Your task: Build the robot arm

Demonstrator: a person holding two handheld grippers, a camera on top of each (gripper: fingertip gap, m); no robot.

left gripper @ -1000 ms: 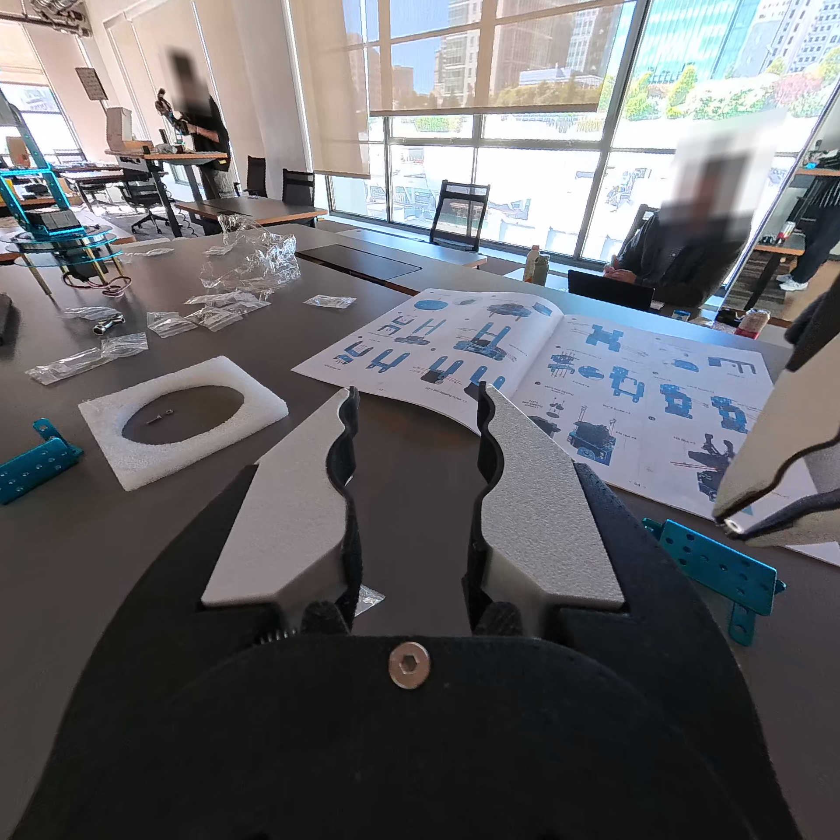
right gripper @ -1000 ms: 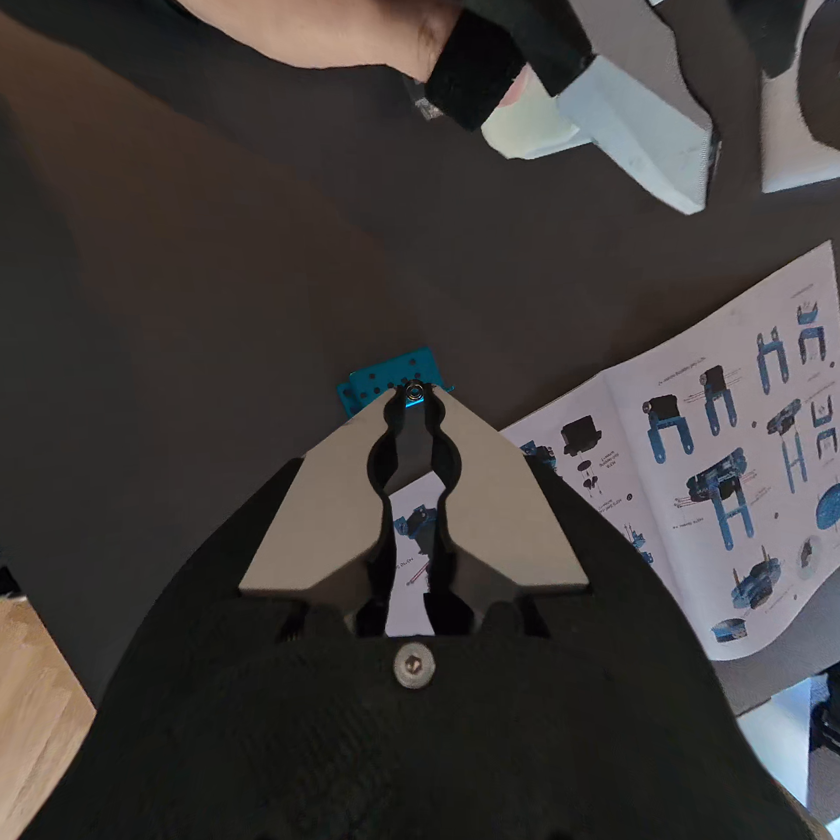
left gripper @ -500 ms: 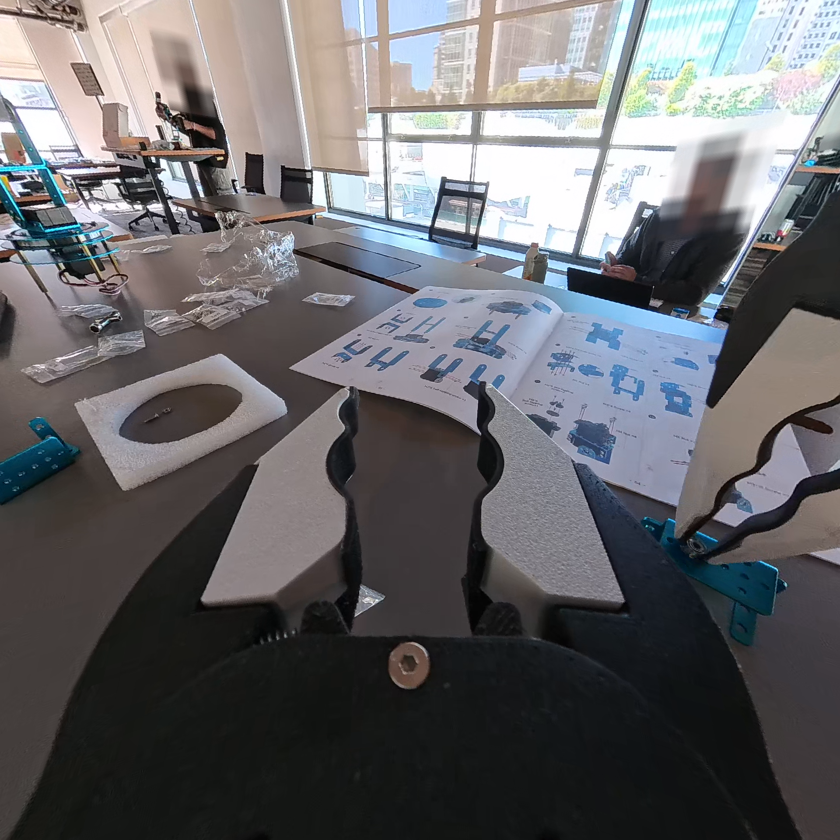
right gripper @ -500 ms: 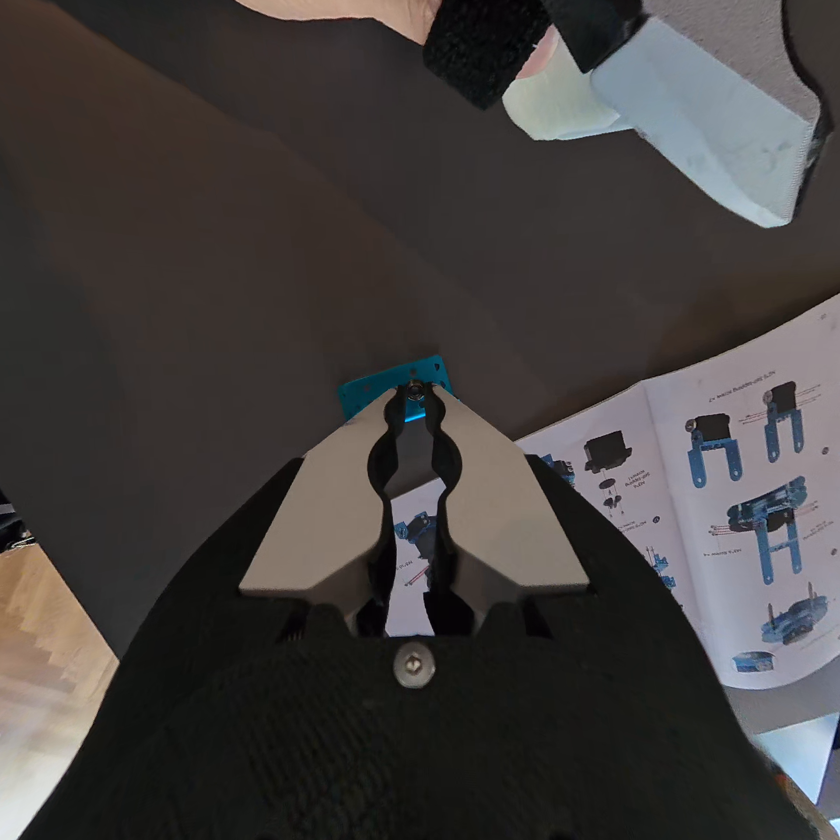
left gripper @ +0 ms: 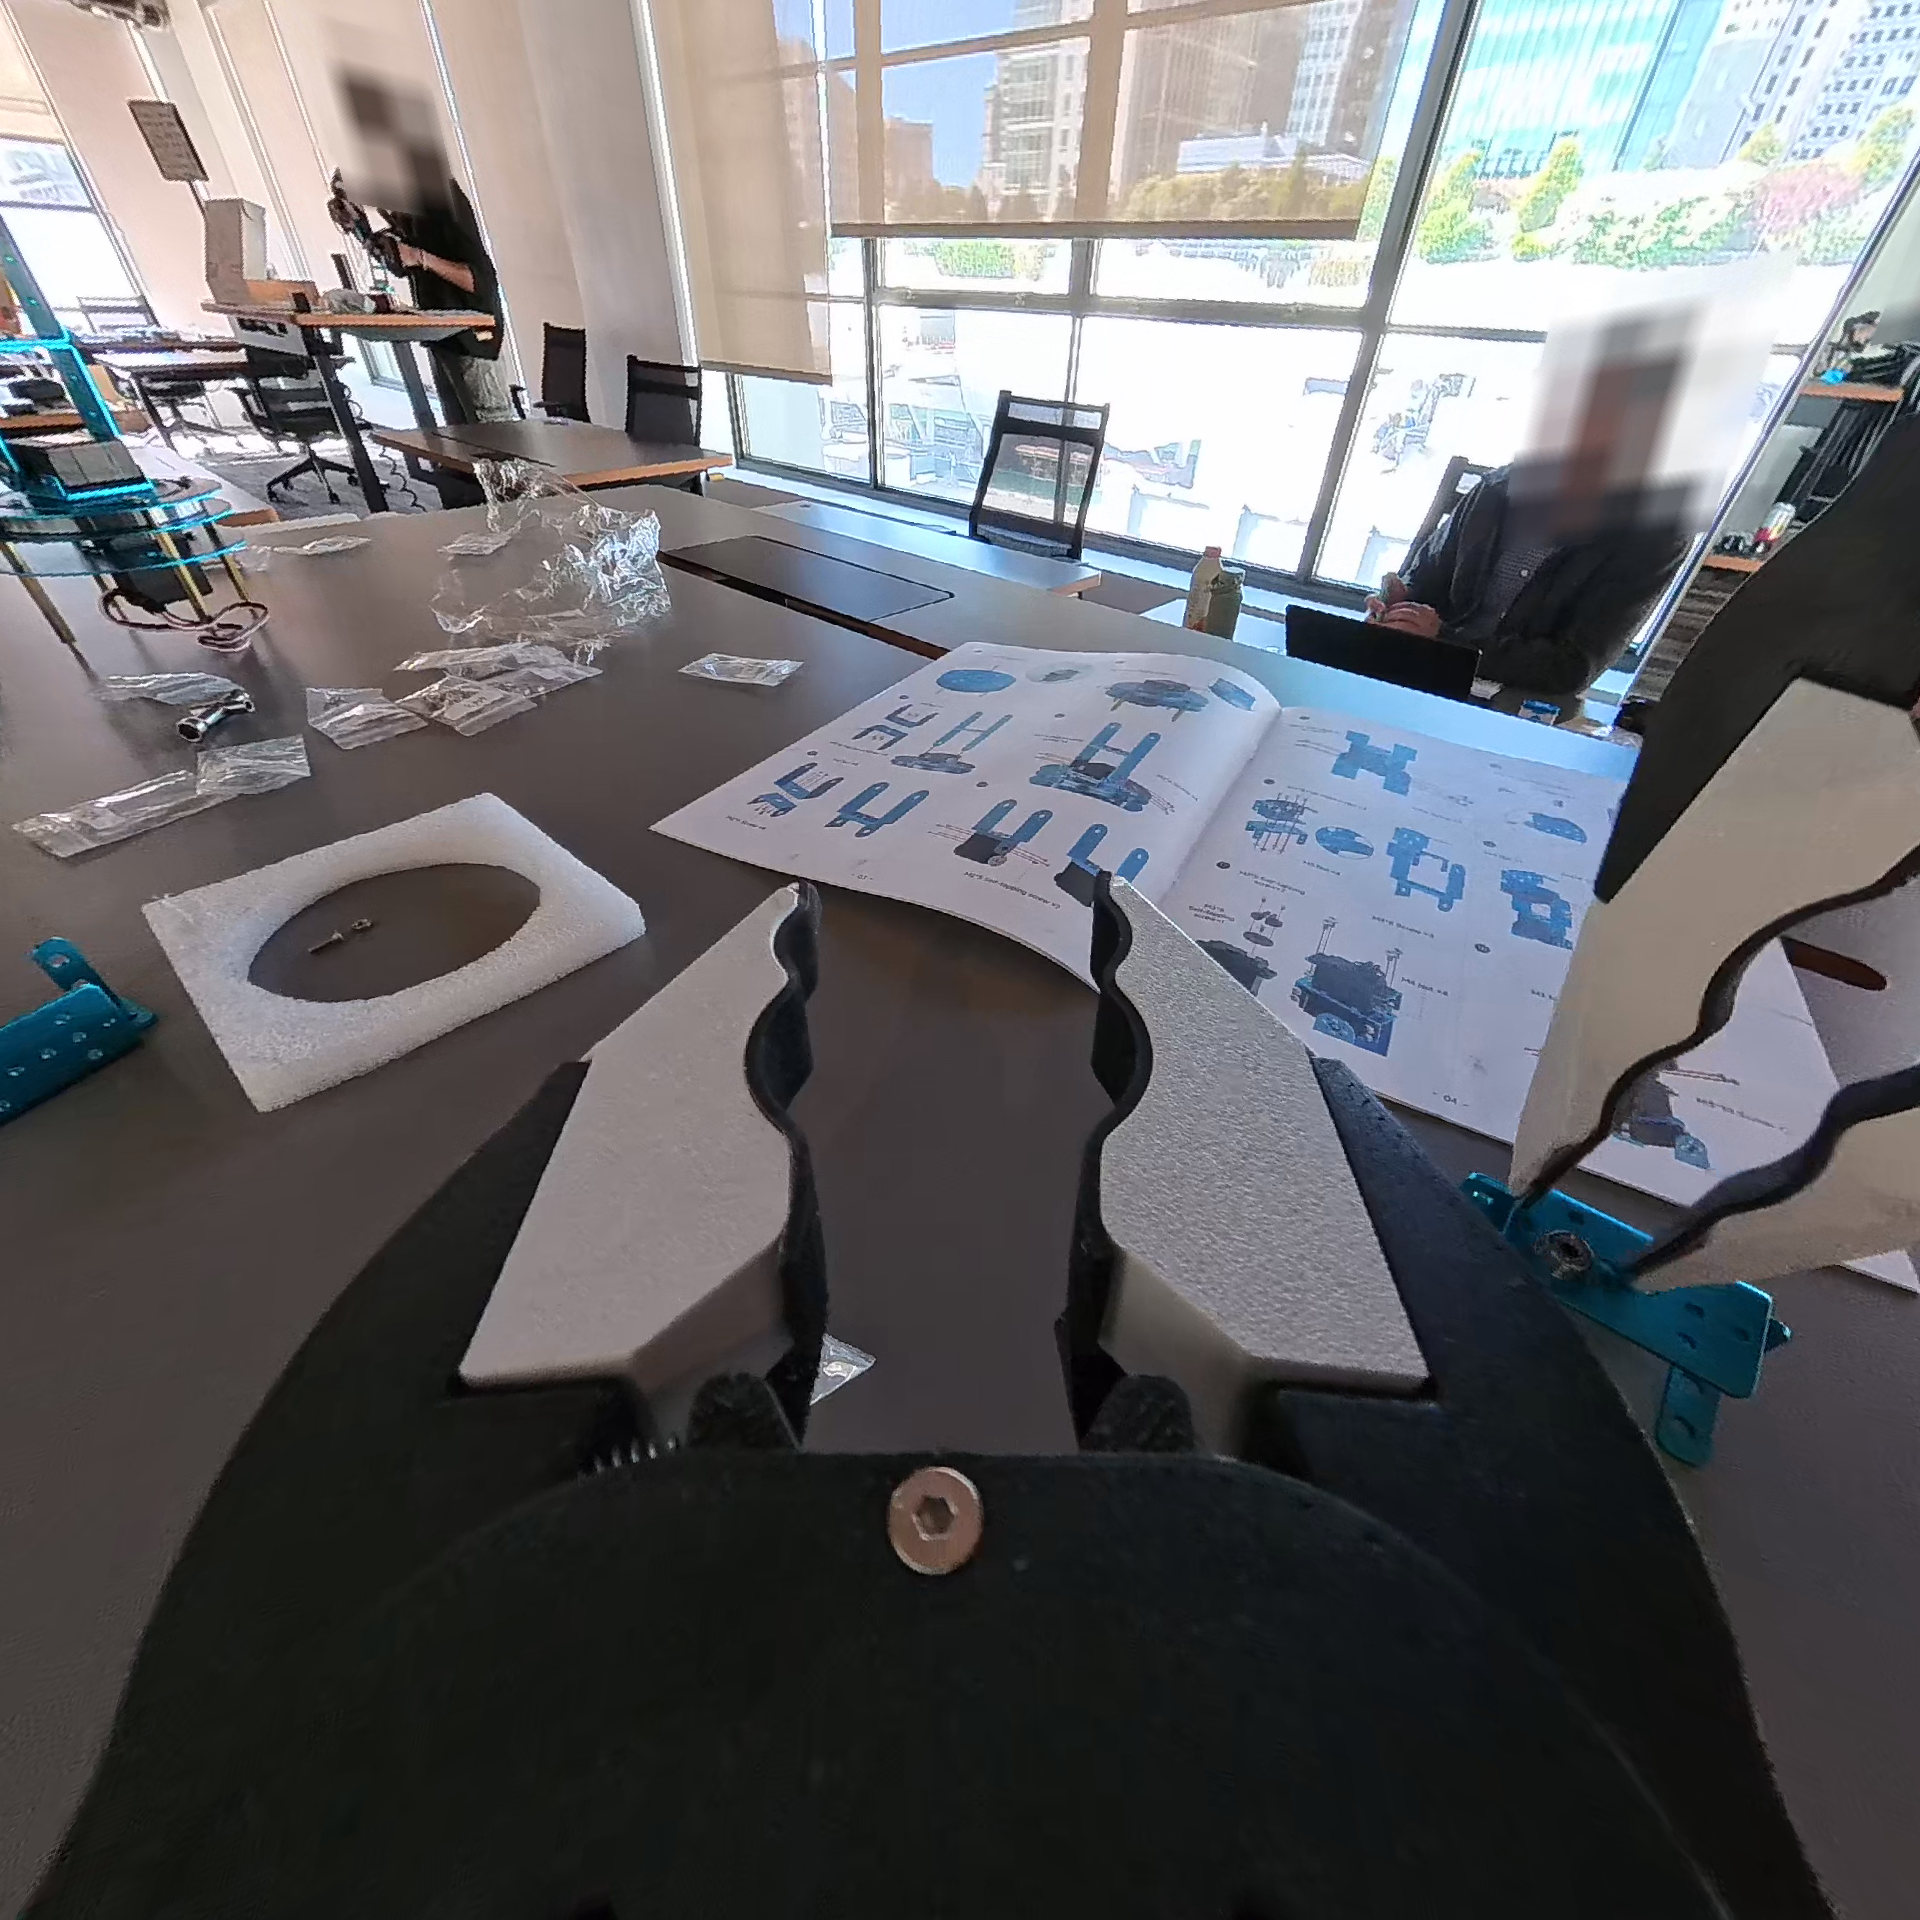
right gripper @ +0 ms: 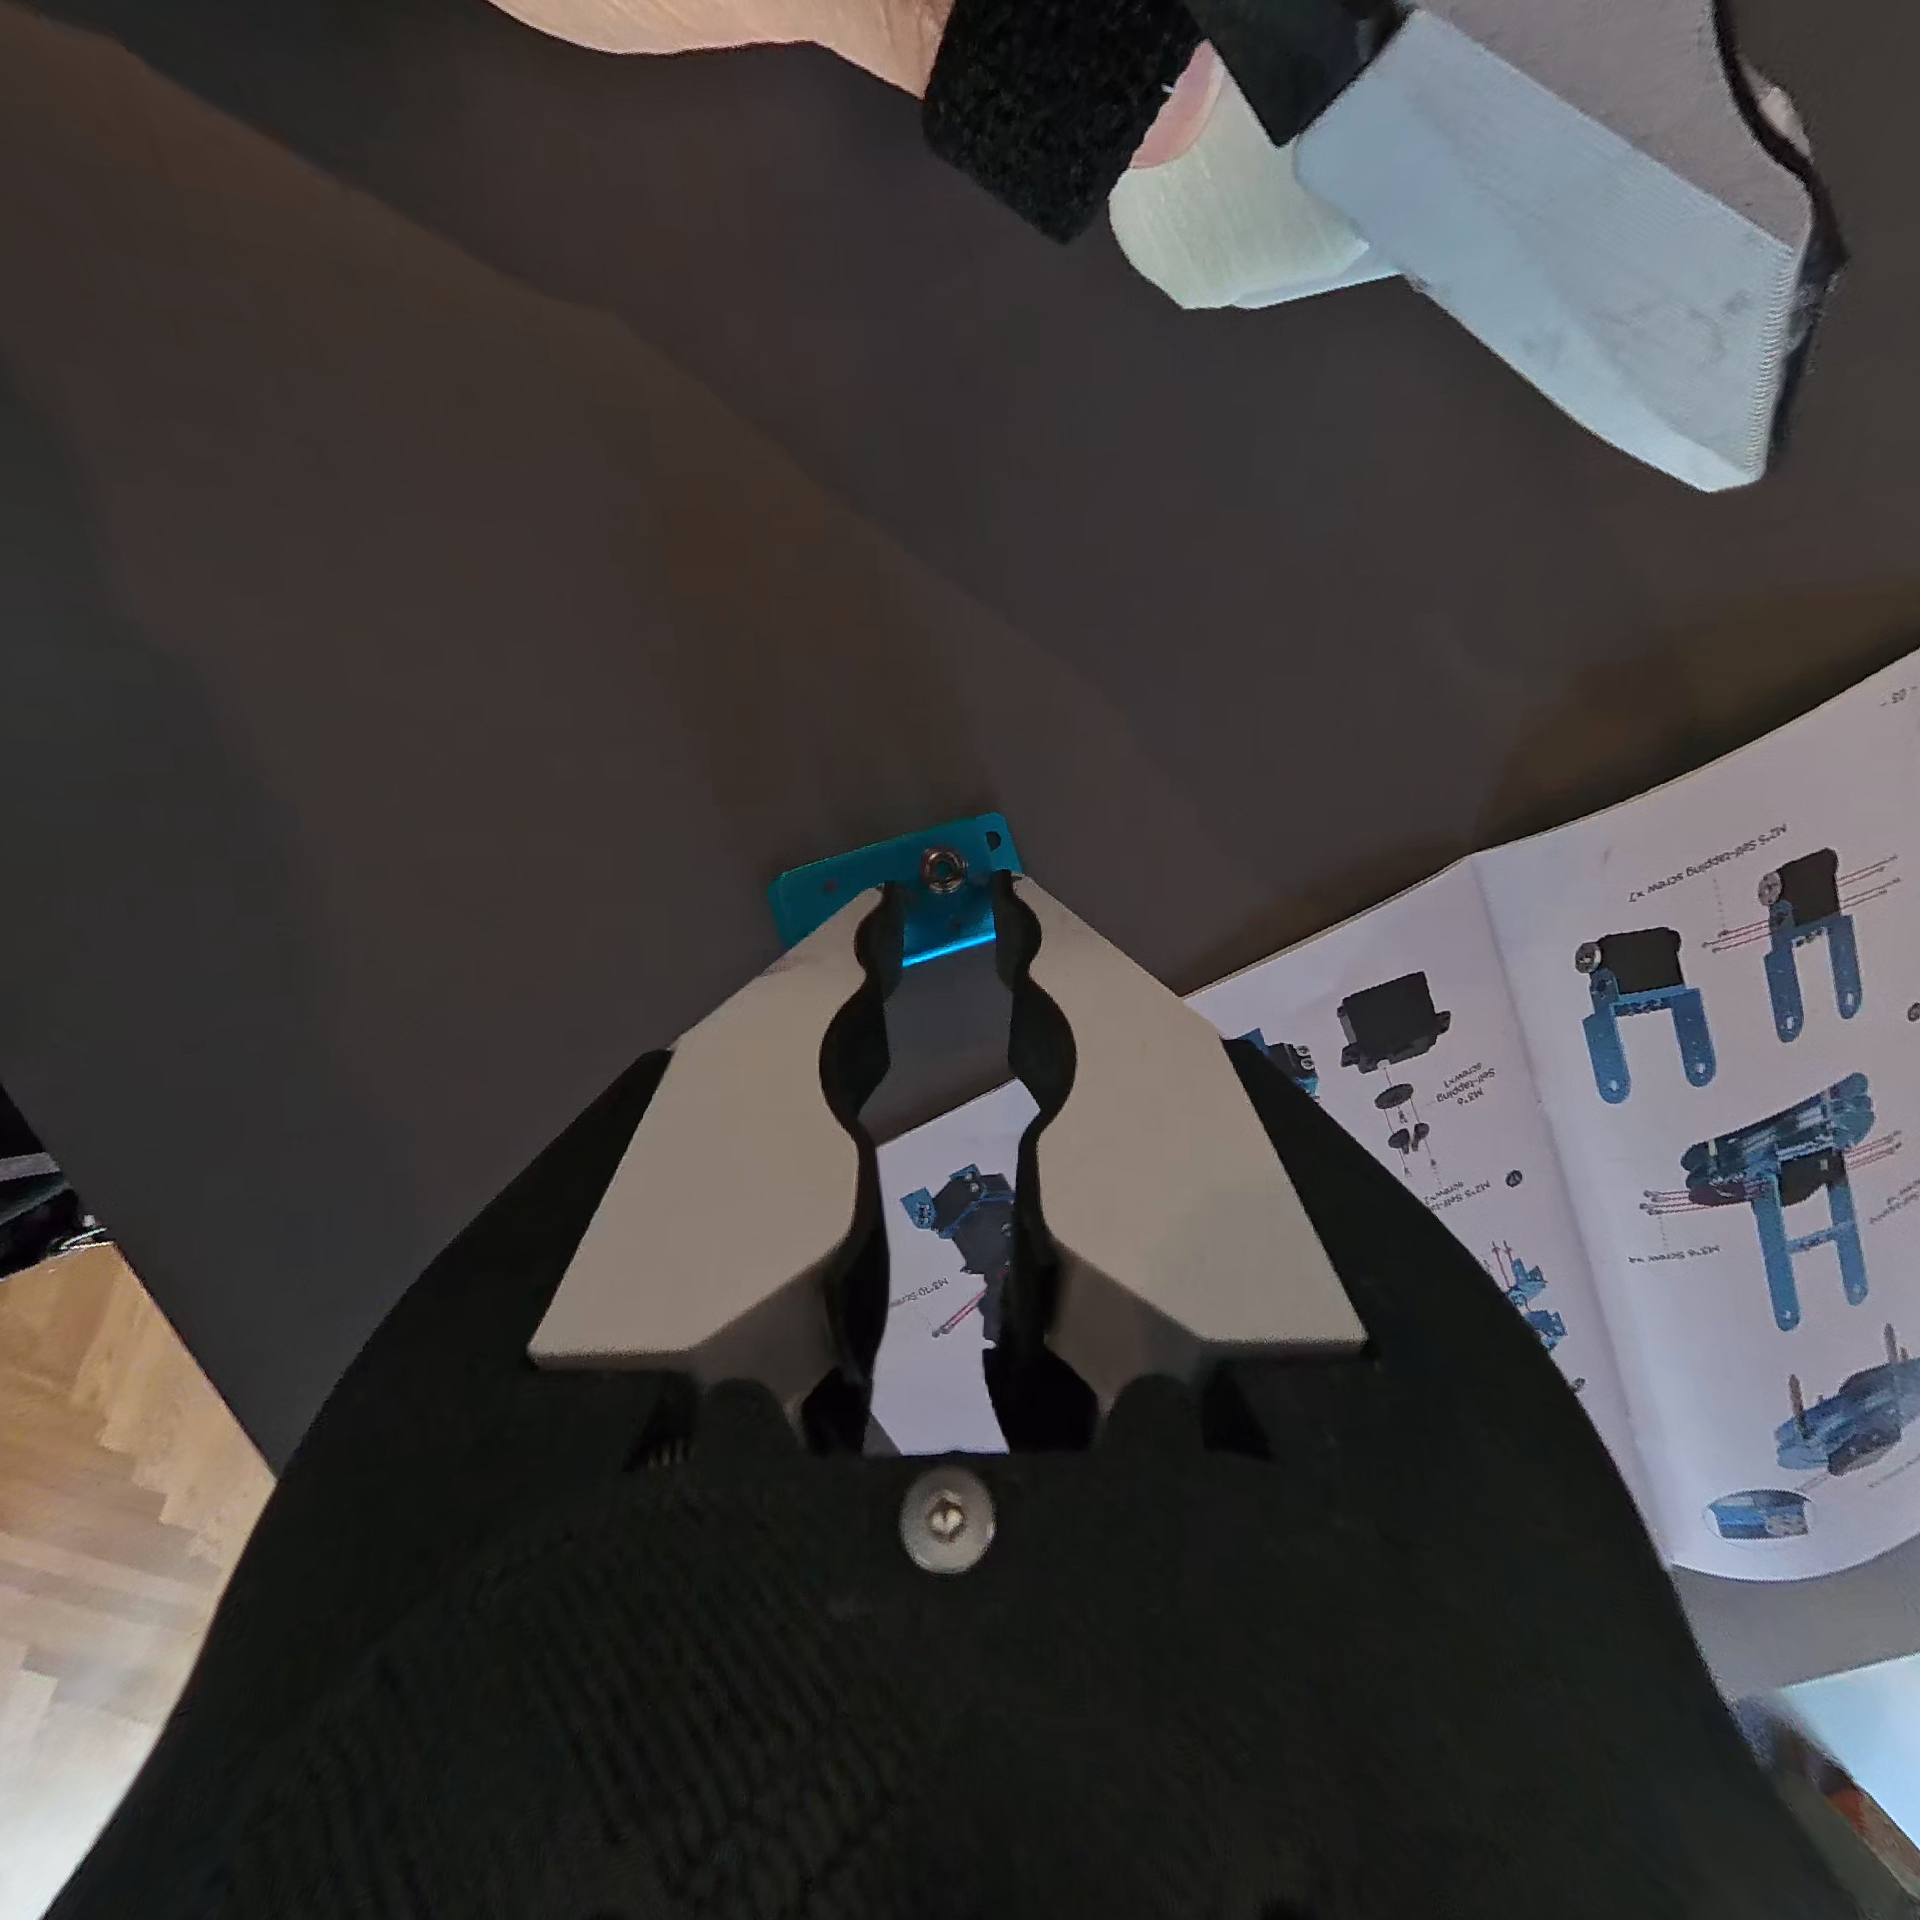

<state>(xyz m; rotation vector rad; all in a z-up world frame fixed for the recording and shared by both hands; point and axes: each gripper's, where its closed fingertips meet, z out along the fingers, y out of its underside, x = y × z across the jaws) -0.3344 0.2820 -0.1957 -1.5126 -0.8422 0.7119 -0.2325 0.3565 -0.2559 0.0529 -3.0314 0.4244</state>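
My right gripper [right gripper: 945,891] points down at a blue perforated metal bracket [right gripper: 821,899] lying on the dark table [right gripper: 520,520]. Its jaws stand slightly apart, on either side of a small silver screw [right gripper: 940,868] that sits in the bracket. In the left wrist view the right gripper [left gripper: 1579,1236] stands at the right over the same bracket [left gripper: 1704,1340] and screw [left gripper: 1566,1254]. My left gripper [left gripper: 951,894] is open and empty, low over bare table, just left of the bracket. It also shows in the right wrist view [right gripper: 1558,260].
An open instruction manual [left gripper: 1143,790] lies beyond both grippers. A white foam frame [left gripper: 582,894] with a small screw [left gripper: 338,935] inside lies at the left, with a second blue bracket [left gripper: 62,1039] and plastic bags [left gripper: 457,707]. People are at far desks.
My right gripper came down onto the blue bracket with the screw pinched at its tips, then opened a little; the screw now sits in the bracket. The left gripper barely moved.
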